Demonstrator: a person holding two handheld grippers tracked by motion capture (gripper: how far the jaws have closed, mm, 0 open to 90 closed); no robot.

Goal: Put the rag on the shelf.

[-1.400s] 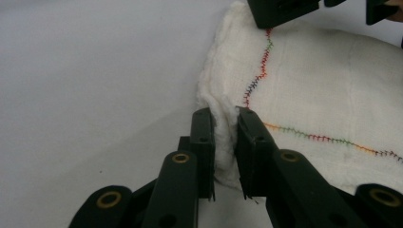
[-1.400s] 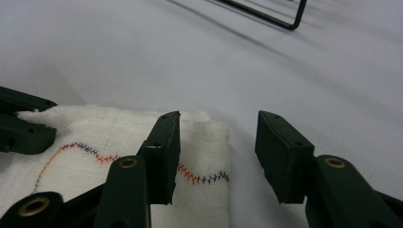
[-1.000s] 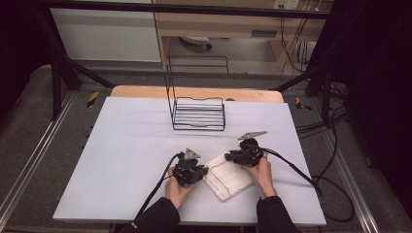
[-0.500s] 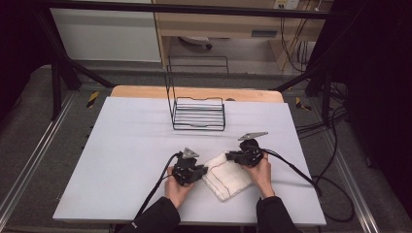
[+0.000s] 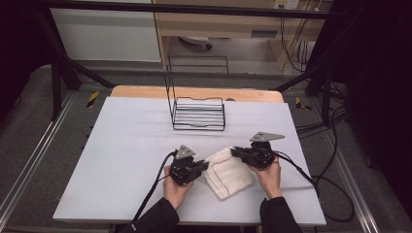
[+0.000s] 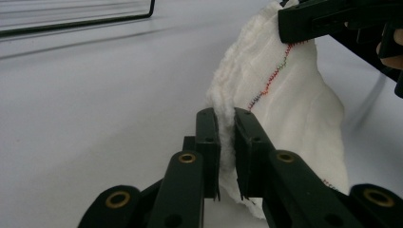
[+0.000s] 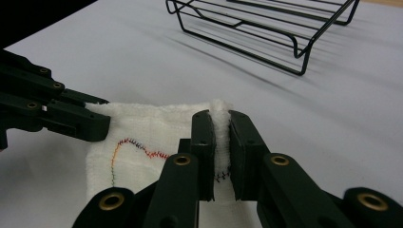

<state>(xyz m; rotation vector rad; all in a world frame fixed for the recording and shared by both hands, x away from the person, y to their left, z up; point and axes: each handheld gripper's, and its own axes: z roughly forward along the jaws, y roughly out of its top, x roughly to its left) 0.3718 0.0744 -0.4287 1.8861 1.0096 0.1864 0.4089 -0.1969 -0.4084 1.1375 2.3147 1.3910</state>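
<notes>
Both grippers had lifted the towel's far edge since a second before. From above, the left gripper (image 5: pixel 205 166) and right gripper (image 5: pixel 235 152) held the white towel (image 5: pixel 227 171) near the table's (image 5: pixel 121 145) front edge, the wire rack (image 5: pixel 198 114) toward its back edge. Left gripper view: jaws clamped on a towel (image 6: pixel 285 109) corner. Right gripper view: jaws pinched the towel's (image 7: pixel 157 128) raised edge.

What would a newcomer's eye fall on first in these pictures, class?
First, the white cloth near the table's front edge, pinched at two corners: the left claw and the right claw are each shut on it. Then the black wire rack standing farther back, toward the table's far edge.
</notes>
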